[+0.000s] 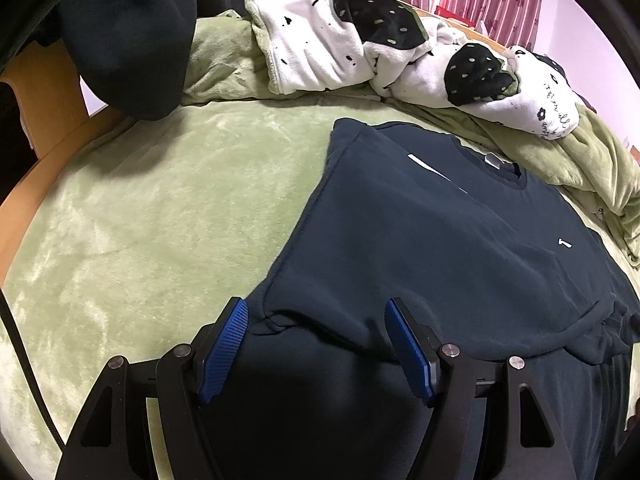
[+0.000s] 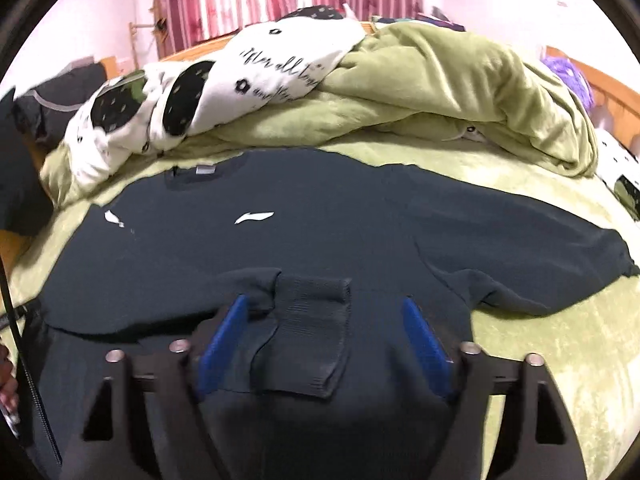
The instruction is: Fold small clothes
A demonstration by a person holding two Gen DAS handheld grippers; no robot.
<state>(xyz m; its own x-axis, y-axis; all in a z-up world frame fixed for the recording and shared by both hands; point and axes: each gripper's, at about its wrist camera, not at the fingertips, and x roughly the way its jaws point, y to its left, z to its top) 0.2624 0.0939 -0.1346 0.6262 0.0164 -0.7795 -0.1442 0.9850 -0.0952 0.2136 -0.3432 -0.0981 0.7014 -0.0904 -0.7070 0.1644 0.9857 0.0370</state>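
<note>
Both the left gripper (image 1: 316,312) and right gripper (image 2: 326,310) have black frames, silver screws and ribbed blue pads (image 1: 224,350).

The green bed cover (image 1: 152,216) lies bare and flat to the left of the dark sweatshirt (image 1: 420,248), up to the wooden bed edge (image 1: 24,184); a gripper could pass there. Along the far side of the bed, the crumpled white and black blanket (image 1: 328,52) and the heaped green quilt (image 2: 460,92) stand in the way. At the far left corner hangs a dark garment (image 1: 128,36)
</note>
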